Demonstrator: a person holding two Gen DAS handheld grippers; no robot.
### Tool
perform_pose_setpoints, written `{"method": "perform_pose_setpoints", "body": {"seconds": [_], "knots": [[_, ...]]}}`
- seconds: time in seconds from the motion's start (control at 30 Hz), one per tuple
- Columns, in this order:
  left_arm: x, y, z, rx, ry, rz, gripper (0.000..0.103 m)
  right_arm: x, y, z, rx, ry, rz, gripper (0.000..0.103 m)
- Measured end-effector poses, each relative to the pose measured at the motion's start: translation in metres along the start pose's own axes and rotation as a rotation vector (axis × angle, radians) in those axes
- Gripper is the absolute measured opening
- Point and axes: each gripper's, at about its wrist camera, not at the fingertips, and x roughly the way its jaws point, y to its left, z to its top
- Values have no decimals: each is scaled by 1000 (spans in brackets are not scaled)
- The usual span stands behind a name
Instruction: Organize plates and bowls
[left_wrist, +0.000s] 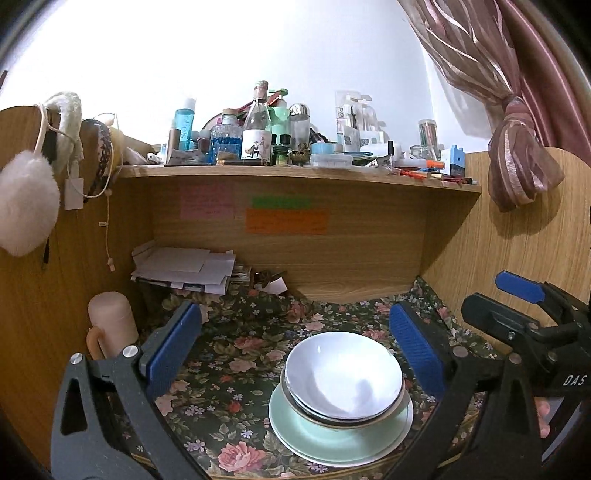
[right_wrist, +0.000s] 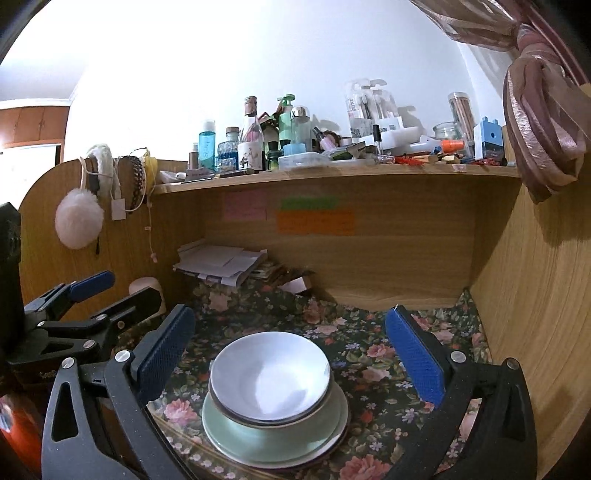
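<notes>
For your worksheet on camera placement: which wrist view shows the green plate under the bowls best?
The left wrist view: the green plate shows a broad band of rim below and right of the bowls. The right wrist view shows the same plate, rather more covered by the bowls.

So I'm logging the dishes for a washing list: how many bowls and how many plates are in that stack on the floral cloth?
Bowls: 2 visible, nested, white on top
Plates: 2 visible, green over white
Total: 4 dishes, though more may hide within the stack
</notes>
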Motion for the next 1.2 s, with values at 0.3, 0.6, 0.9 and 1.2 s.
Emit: {"method": "perform_pose_setpoints", "body": {"seconds": [0.3, 0.6, 0.9, 1.2], "knots": [[4, 1, -4, -8, 12, -14, 103, 3, -2, -3, 19, 8, 2, 103], [9, 2, -5, -15, 21, -19, 103, 10, -3, -3, 27, 14, 14, 103], [10, 1, -5, -11, 18, -18, 103, 13, -1, -2, 24, 15, 14, 103], [13, 1, -3, -15, 19, -19, 103, 14, -2, -2, 25, 14, 19, 103]]}}
